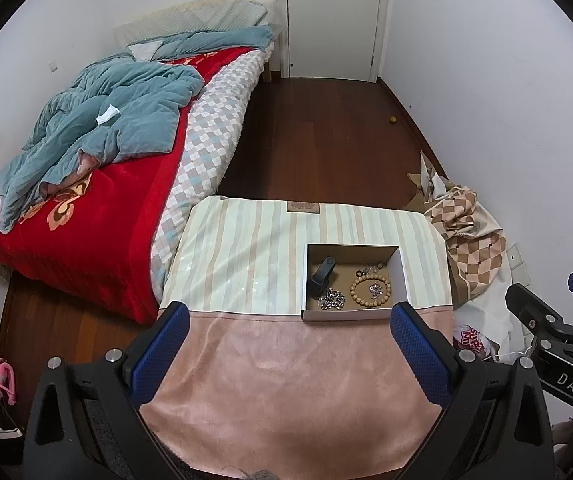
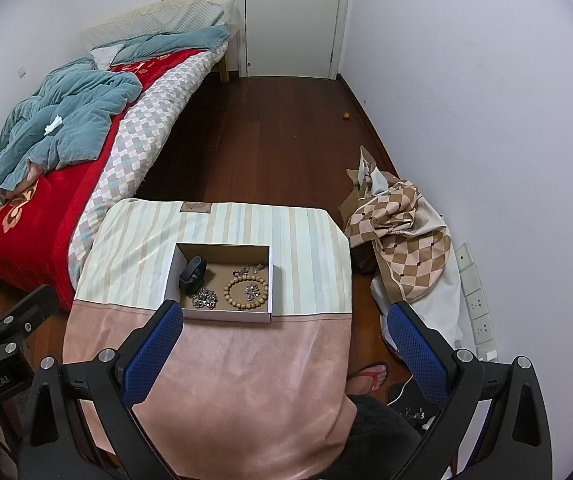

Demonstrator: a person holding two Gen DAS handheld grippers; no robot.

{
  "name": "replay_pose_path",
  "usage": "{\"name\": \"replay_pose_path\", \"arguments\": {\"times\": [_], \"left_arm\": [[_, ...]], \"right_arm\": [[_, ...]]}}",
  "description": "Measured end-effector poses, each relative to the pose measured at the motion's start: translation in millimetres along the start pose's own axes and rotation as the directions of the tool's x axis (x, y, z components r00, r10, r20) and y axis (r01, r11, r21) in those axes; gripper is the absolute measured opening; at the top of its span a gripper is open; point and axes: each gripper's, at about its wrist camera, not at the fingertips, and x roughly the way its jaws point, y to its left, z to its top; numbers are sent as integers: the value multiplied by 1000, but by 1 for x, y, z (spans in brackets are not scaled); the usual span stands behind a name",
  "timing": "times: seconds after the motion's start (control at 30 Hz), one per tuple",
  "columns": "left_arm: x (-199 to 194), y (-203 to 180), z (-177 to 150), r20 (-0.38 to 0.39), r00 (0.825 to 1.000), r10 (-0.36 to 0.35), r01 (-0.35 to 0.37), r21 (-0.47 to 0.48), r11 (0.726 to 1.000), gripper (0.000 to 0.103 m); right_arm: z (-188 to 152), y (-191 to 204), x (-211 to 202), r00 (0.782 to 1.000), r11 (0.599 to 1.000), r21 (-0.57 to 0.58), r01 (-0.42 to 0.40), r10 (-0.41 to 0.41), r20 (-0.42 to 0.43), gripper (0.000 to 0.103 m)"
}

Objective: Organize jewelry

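Hovering w/ jaws wide, empty: left gripper point(image 1: 288, 354), right gripper point(image 2: 284, 354); jewelry in box point(image 2: 226, 315).

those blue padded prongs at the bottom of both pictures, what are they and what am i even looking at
They are the fingers of two hand-held grippers; a person holds one in each hand, each with a camera looking along its fingers. One picture comes from the left gripper, the other from the right gripper. Both are open and hold nothing. Ahead is a surface under a pink and striped cloth with an open cardboard box. Inside lie a wooden bead bracelet, a silver chain, a black band and small metal pieces.
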Motion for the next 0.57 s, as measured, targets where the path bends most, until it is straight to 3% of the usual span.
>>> {"name": "replay_pose_path", "arguments": {"times": [0.57], "left_arm": [[-2, -1, -1, 9, 1000, -1, 1, -1, 1000, 102]], "right_arm": [[1, -6, -8, 1000, 1000, -4, 4, -4, 3, 103]]}}
